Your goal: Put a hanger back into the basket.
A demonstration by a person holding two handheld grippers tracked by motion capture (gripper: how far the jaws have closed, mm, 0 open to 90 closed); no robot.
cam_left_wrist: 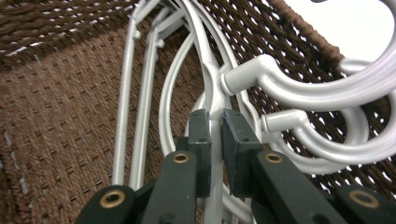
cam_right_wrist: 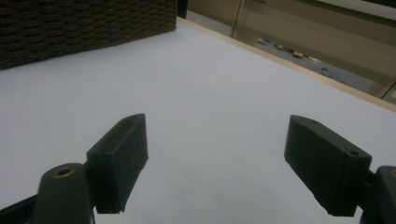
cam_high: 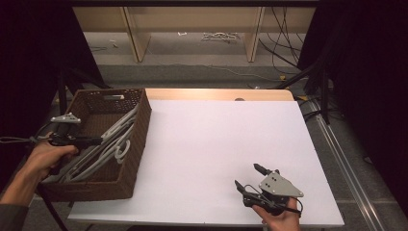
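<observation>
Hangers (cam_high: 108, 144) of pale grey plastic lie heaped in the brown woven basket (cam_high: 130, 180) at the left edge of the white surface (cam_high: 216, 144). Left tongs (cam_left_wrist: 215, 135), reaching into the basket, are clamped narrowly on the neck of one hanger (cam_left_wrist: 215, 84). Right tongs (cam_high: 246, 175) rest wide apart near the front right of the surface, holding nothing.
</observation>
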